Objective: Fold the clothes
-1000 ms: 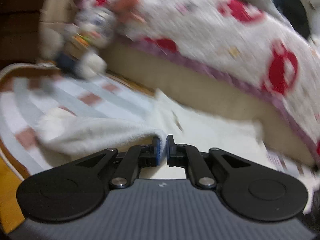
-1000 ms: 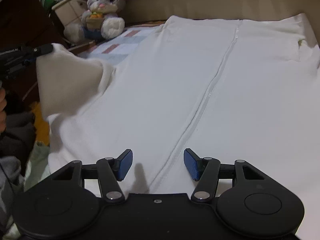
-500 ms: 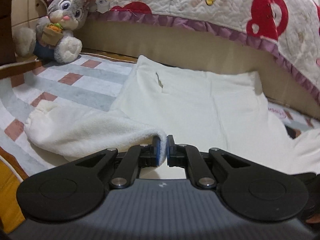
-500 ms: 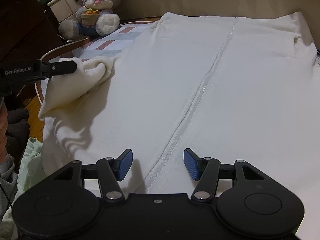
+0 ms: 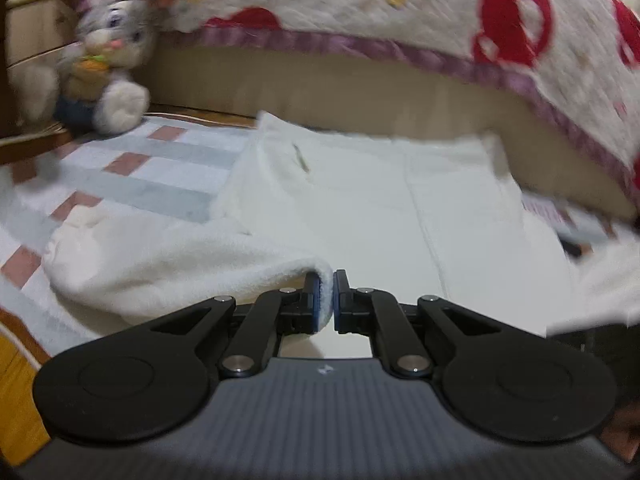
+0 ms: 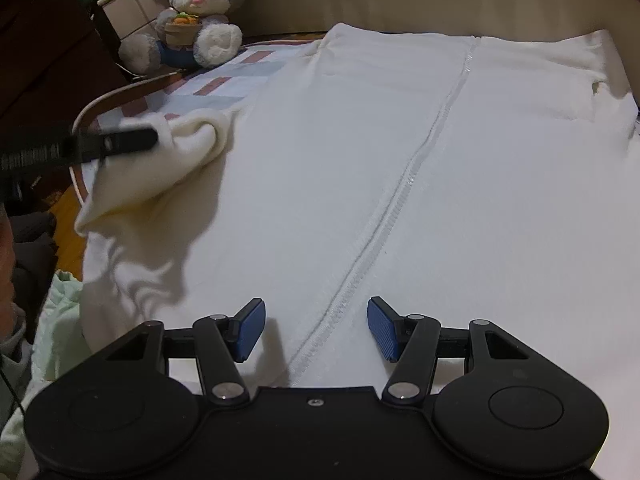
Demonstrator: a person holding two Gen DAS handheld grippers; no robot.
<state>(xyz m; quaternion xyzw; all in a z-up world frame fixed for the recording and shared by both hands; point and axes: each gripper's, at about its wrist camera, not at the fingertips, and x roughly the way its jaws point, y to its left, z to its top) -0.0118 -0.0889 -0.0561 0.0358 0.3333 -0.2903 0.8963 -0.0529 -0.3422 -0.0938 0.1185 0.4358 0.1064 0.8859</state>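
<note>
Cream fleece jacket lies spread flat, zipper up, across a low bed surface as a person works through folding it with 2 handheld grippers. At the garment's left edge, the left gripper has its jaws clenched on a pinch of the sleeve, lifting it clear of the striped mat and holding it over the jacket's body, apparently to lay it inward as the 1st fold. The right gripper hovers just above the near end of the zipper, its blue pads parted and gripping nothing, seemingly ready to pin or smooth the cloth. A plush rabbit sits at the far corner, well apart from the work.
</note>
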